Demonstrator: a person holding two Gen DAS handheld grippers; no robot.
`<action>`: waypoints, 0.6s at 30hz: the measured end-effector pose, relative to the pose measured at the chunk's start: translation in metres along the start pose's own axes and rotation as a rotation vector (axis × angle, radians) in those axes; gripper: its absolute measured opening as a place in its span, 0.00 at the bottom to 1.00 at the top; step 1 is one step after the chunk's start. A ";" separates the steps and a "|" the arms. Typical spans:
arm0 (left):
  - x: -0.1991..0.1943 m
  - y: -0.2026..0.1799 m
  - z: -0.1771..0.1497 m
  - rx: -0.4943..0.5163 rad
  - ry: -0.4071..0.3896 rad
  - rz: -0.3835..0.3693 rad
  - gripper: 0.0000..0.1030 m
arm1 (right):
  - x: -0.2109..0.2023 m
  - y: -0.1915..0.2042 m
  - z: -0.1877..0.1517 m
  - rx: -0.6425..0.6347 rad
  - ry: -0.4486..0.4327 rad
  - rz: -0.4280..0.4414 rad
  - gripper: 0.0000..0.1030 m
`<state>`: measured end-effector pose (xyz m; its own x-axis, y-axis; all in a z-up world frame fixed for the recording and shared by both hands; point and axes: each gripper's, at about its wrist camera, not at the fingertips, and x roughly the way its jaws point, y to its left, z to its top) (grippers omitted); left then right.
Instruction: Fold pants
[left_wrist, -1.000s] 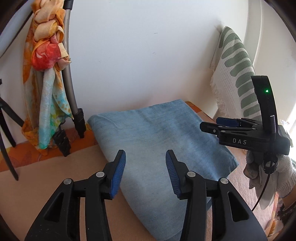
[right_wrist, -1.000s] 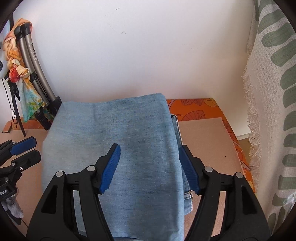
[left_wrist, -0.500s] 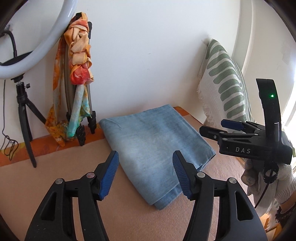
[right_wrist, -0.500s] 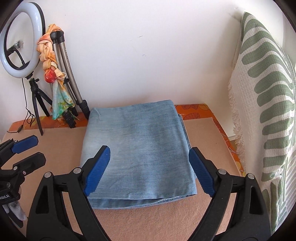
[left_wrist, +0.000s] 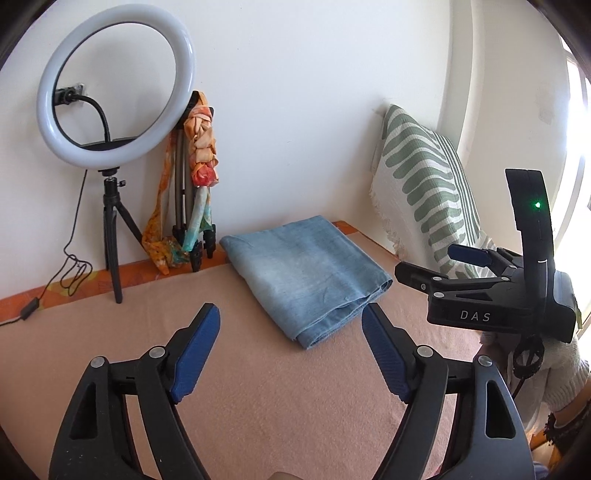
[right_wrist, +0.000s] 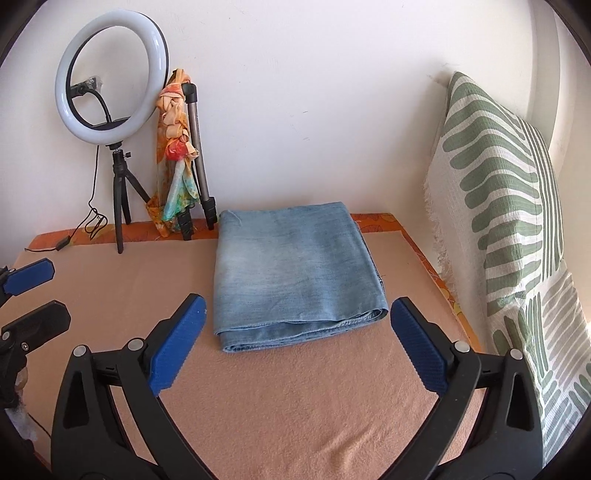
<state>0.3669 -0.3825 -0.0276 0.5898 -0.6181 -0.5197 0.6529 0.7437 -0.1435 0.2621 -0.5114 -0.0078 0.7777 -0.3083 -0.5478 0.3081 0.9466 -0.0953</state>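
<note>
The light blue denim pants (right_wrist: 295, 273) lie folded into a neat rectangle on the peach-coloured table cover (right_wrist: 295, 406), near the back wall; they also show in the left wrist view (left_wrist: 306, 273). My right gripper (right_wrist: 295, 343) is open and empty, held back from the pants' near edge. My left gripper (left_wrist: 291, 350) is open and empty, also back from the pants. The right gripper shows at the right of the left wrist view (left_wrist: 436, 266), and the left gripper's fingertips (right_wrist: 29, 273) show at the left edge of the right wrist view.
A ring light on a small black tripod (right_wrist: 110, 77) stands at the back left, its cable trailing on the table. A folded tripod with a colourful scarf (right_wrist: 177, 155) leans on the wall. A green-and-white patterned throw (right_wrist: 509, 221) hangs along the right side.
Both grippers have pulled back and up from the folded pants and opened wider. The pants lie still and now show whole in both views.
</note>
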 end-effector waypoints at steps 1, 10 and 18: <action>-0.006 -0.001 -0.004 0.003 -0.004 0.006 0.79 | -0.005 0.003 -0.004 0.000 -0.003 -0.008 0.99; -0.037 -0.009 -0.041 0.001 -0.007 0.020 0.80 | -0.034 0.008 -0.044 0.084 -0.030 -0.016 1.00; -0.037 -0.013 -0.059 0.020 0.001 0.037 0.80 | -0.027 0.002 -0.068 0.137 -0.009 -0.018 1.00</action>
<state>0.3088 -0.3545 -0.0564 0.6133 -0.5903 -0.5248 0.6402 0.7606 -0.1074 0.2041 -0.4948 -0.0499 0.7764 -0.3262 -0.5393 0.3935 0.9193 0.0103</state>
